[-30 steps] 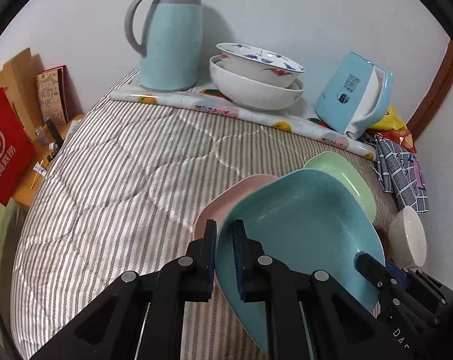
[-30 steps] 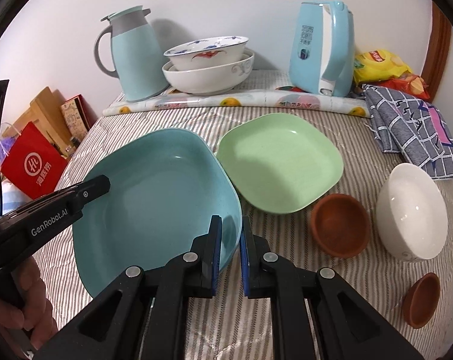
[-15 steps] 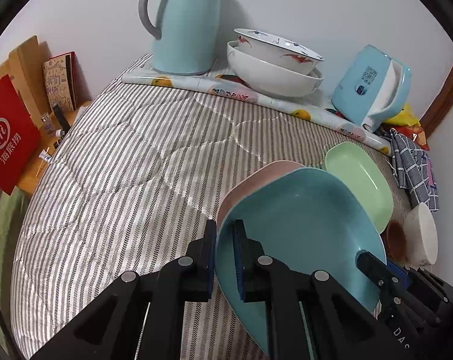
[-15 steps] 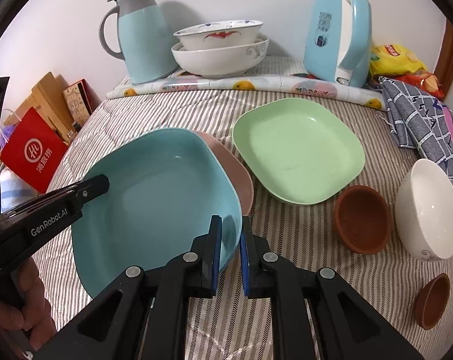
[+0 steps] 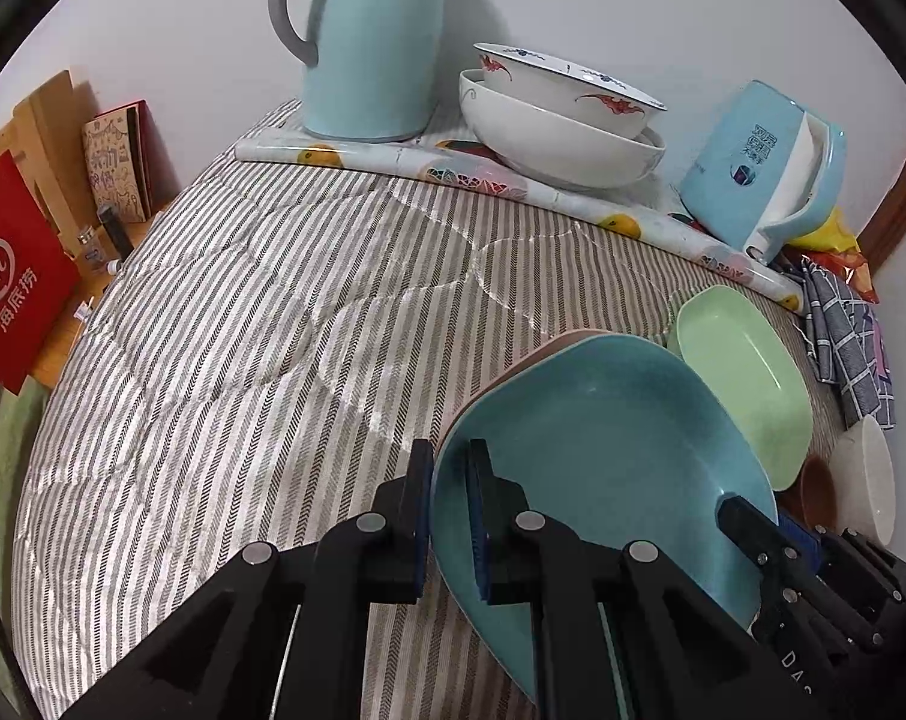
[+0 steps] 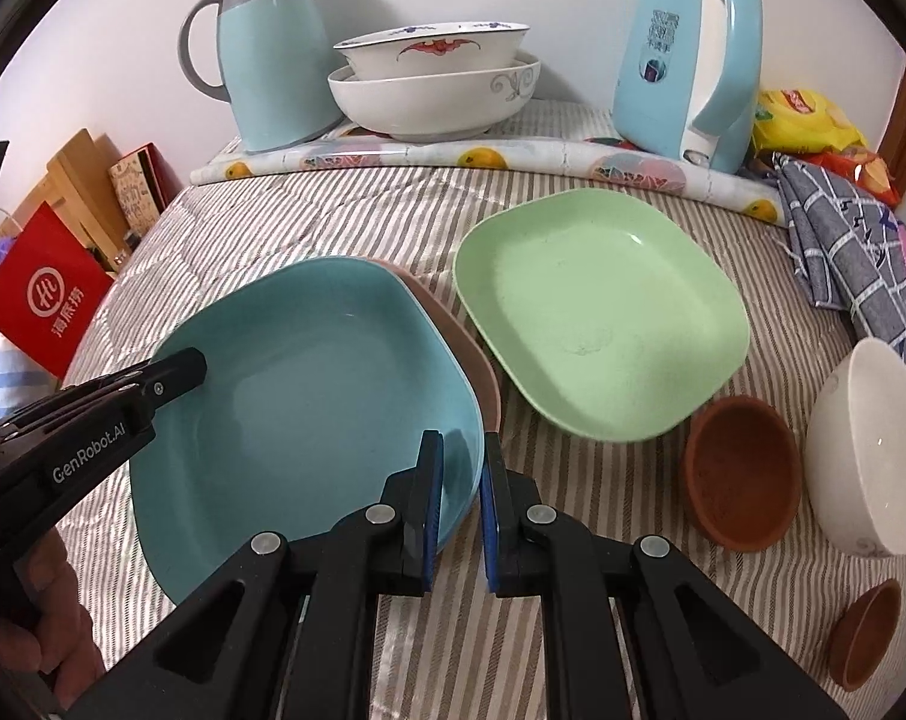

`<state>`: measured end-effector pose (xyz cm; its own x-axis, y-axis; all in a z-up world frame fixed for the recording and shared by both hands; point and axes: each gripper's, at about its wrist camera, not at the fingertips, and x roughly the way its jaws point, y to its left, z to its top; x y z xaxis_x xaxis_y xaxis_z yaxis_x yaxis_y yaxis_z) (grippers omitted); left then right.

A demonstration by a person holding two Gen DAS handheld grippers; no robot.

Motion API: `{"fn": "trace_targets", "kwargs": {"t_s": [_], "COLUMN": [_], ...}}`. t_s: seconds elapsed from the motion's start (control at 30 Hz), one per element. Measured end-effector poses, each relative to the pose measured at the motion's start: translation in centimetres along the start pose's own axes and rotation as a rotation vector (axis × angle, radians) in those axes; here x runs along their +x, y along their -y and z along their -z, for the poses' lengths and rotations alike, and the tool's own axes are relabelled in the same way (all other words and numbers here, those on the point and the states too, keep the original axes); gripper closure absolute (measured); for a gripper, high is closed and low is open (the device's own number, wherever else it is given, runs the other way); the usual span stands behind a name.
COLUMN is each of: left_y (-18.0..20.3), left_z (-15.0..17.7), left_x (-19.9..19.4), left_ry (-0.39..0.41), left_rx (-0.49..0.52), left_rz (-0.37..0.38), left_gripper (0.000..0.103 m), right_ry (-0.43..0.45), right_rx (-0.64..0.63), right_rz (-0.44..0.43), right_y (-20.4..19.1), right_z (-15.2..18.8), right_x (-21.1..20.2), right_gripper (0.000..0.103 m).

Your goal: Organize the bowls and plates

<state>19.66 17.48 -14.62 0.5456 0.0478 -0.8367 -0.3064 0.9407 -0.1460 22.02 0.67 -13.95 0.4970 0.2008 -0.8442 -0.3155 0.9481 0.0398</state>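
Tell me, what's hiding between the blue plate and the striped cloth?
A pink plate lies under the blue plate, on the striped cloth; its edge peeks out in both views.

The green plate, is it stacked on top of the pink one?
No. In the right wrist view the green plate lies by itself on the striped cloth, while the pink plate sits under the blue plate.

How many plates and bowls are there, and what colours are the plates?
Plates: 3, the teal plate, the pink plate under it, the green plate.
Big white bowls by the wall: 2, the patterned bowl in the plain bowl.
Small white bowl: 1.
Brown bowls: 2, the larger and the smaller.
Total: 8.
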Motion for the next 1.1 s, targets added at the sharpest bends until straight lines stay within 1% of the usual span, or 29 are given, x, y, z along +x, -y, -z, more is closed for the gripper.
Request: {"fn": "trace_targets", "kwargs": {"t_s": [0.17, 0.33, 0.47, 0.53, 0.67, 0.7, 0.77, 0.8, 0.87, 0.93, 1.0, 1.1], "left_y": [0.1, 0.2, 0.1, 0.1, 0.2, 0.1, 0.1, 0.1, 0.2, 0.3, 0.4, 0.2], "left_z": [-0.4, -0.4, -0.4, -0.4, -0.3, -0.2, -0.2, -0.2, -0.1, 0.0, 0.2, 0.3], "left_x": [0.4, 0.5, 0.4, 0.4, 0.2, 0.2, 0.1, 0.0, -0.1, -0.4, -0.8, -1.4], "left_ry": [0.011, 0.02, 0.022, 0.024, 0.026, 0.023, 0.015, 0.011, 0.001, -0.003, 0.001, 0.005], "left_rx": [0.004, 0.018, 0.016, 0.012, 0.024, 0.023, 0.021, 0.021, 0.015, 0.018, 0.02, 0.01], "left_rz": [-0.003, -0.011, -0.003, 0.001, 0.007, 0.008, 0.012, 0.017, 0.027, 0.008, -0.006, -0.009], "left_gripper": [0.092, 0.092, 0.092, 0.092, 0.092, 0.092, 0.09, 0.087, 0.082, 0.076, 0.076, 0.076], "right_ry": [0.009, 0.023, 0.037, 0.028, 0.005, 0.009, 0.01, 0.011, 0.014, 0.019, 0.03, 0.03], "right_rx": [-0.014, -0.06, -0.1, -0.097, -0.084, -0.081, -0.077, -0.076, -0.074, -0.068, -0.049, -0.003], "right_rz": [0.019, 0.049, 0.073, 0.073, 0.055, 0.054, 0.054, 0.049, 0.047, 0.051, 0.043, 0.017], "right_y": [-0.1, -0.6, -0.8, -0.7, -0.5, -0.4, -0.4, -0.4, -0.3, -0.2, 0.4, 1.6], "right_z": [-0.7, -0.8, -0.7, -0.6, -0.5, -0.4, -0.3, -0.2, -0.1, 0.0, 0.3, 0.3], "right_x": [0.5, 0.8, 0.8, 1.1, 1.5, 1.4, 1.3, 1.1, 0.8, 0.4, -0.3, -1.1], "right_gripper": [0.091, 0.088, 0.087, 0.084, 0.082, 0.081, 0.073, 0.069, 0.066, 0.056, 0.056, 0.051]}}
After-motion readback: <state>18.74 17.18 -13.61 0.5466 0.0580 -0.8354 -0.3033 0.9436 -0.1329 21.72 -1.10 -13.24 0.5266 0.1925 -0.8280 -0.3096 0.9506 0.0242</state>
